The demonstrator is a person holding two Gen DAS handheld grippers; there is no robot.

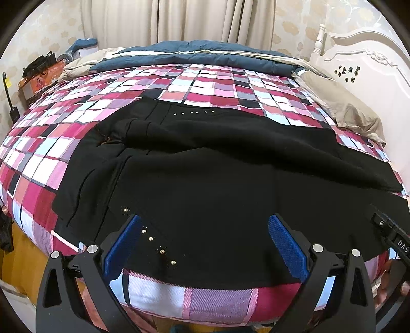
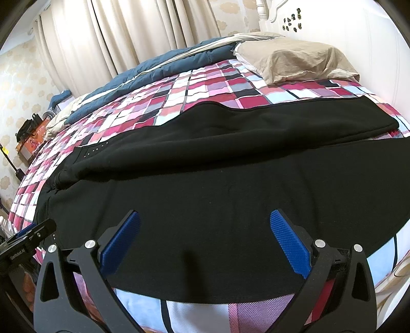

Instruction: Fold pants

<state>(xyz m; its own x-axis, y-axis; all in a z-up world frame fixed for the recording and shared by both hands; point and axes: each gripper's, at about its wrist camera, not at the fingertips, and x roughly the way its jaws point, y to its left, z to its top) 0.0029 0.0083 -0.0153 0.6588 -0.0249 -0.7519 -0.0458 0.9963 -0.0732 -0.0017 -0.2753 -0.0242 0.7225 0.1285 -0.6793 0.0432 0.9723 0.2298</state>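
Observation:
Black pants [image 1: 217, 184] with small metal studs lie spread across the checked bed [image 1: 77, 143], waist end to the left, both legs running right, one beside the other. My left gripper [image 1: 205, 225] is open and empty, hovering over the near leg by the waist studs at the bed's front edge. My right gripper [image 2: 205, 222] is open and empty over the near leg [image 2: 217, 194] further right. The right gripper's body shows at the left view's right edge [image 1: 394, 235]; the left one at the right view's left edge [image 2: 23, 243].
A beige pillow [image 2: 294, 61] lies at the headboard [image 1: 371, 66] on the right. A folded blue duvet [image 1: 194, 56] lies along the far side by the curtains [image 1: 179, 20]. Boxes and a bag [image 1: 38, 74] stand at the far left.

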